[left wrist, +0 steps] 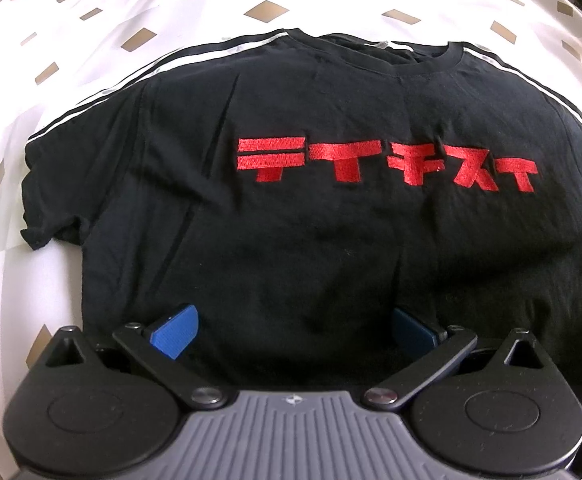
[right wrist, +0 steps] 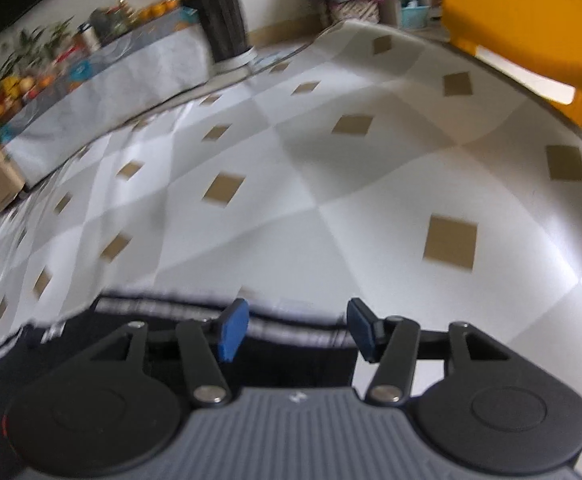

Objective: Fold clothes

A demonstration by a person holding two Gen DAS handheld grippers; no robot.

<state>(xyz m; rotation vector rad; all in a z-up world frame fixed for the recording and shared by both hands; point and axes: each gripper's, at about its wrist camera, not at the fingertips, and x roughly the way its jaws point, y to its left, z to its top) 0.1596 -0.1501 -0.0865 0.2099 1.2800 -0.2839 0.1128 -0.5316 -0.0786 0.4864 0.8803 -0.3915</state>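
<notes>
A black T-shirt (left wrist: 311, 220) with red block characters (left wrist: 387, 164) across the chest lies flat, front up, on the patterned tablecloth (left wrist: 91, 16). Its collar points away and white stripes run along both shoulders. My left gripper (left wrist: 297, 330) is open, its blue pads spread wide just above the lower part of the shirt. In the right wrist view, a striped black edge of the shirt (right wrist: 291, 330) lies under my right gripper (right wrist: 297, 330), which is open with nothing between its fingers. That view is motion-blurred.
The white tablecloth with tan diamonds (right wrist: 331, 184) stretches far past the shirt. A yellow chair (right wrist: 531, 32) stands at the table's far right edge. Beyond the table are a dark plant pot (right wrist: 223, 20) and a low bench with fruit and bottles (right wrist: 91, 72).
</notes>
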